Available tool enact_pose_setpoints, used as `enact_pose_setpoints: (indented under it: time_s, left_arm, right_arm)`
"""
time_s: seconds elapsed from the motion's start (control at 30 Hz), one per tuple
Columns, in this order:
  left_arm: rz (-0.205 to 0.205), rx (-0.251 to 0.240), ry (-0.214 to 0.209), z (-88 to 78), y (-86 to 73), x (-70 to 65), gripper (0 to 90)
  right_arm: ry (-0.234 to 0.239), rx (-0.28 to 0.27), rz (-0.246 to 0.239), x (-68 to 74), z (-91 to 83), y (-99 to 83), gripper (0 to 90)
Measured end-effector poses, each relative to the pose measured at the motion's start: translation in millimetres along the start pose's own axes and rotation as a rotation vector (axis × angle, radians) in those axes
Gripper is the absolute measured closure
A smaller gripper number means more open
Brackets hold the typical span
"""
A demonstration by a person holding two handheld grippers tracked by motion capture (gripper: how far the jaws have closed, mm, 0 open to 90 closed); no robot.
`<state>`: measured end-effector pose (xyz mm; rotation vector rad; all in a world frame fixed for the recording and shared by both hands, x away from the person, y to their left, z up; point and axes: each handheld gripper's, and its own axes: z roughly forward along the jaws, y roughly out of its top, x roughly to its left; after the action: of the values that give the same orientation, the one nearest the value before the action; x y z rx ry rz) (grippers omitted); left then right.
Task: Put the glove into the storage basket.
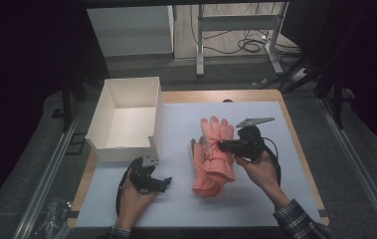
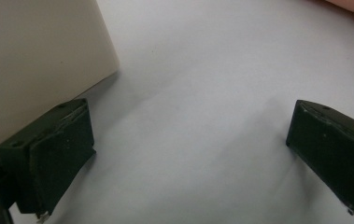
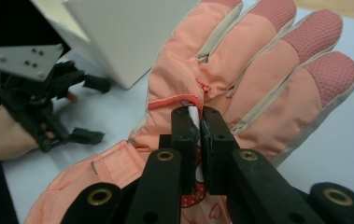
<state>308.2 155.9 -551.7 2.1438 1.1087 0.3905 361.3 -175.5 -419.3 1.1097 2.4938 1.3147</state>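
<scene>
A salmon-pink winter glove (image 1: pixel 212 164) lies on the pale mat, fingers pointing away and cuff toward the person. My right gripper (image 1: pixel 222 145) comes at it from the right. In the right gripper view its jaws (image 3: pixel 199 114) are shut on a small white strip on the back of the glove (image 3: pixel 258 79), beside a short zip. My left gripper (image 1: pixel 167 183) rests on the mat at the front left, apart from the glove. It stands open (image 2: pixel 188 135) with bare mat between its fingers. The right gripper view also shows the left gripper (image 3: pixel 97 109) open.
An open white box (image 1: pixel 126 149) stands at the back left of the mat, just beyond the left gripper; its wall (image 2: pixel 34 56) is close to the left jaw. The pale mat (image 1: pixel 275 189) covers a wooden table with dark floor around it.
</scene>
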Motion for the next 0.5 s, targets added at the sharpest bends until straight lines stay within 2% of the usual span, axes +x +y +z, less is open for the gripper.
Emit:
enact_pose_setpoints:
  time_s: [0.03, 0.1, 0.3, 0.4, 0.5]
  left_arm:
    - [-0.003, -0.002, 0.000, 0.1, 0.0, -0.1, 0.9]
    - [-0.004, -0.002, 0.000, 0.1, 0.0, -0.2, 0.9]
    - [-0.003, -0.001, 0.000, 0.0, 0.1, -0.1, 0.8]
    - [0.000, 0.001, 0.000, 0.0, 0.0, 0.0, 0.9]
    - [0.000, 0.001, 0.000, 0.0, 0.0, 0.0, 0.9]
  right_arm:
    - [0.011, 0.013, -0.001, 7.4, 7.3, -2.7, 85.0]
    - [0.016, 0.025, 0.000, 12.6, 14.8, -5.6, 85.0]
    - [0.021, 0.046, 0.019, 16.7, 33.0, -15.9, 84.7]
    - [0.001, 0.051, 0.017, 16.8, 41.7, -23.1, 83.9]
    - [-0.064, 0.052, -0.016, 19.5, 47.5, -29.3, 82.6]
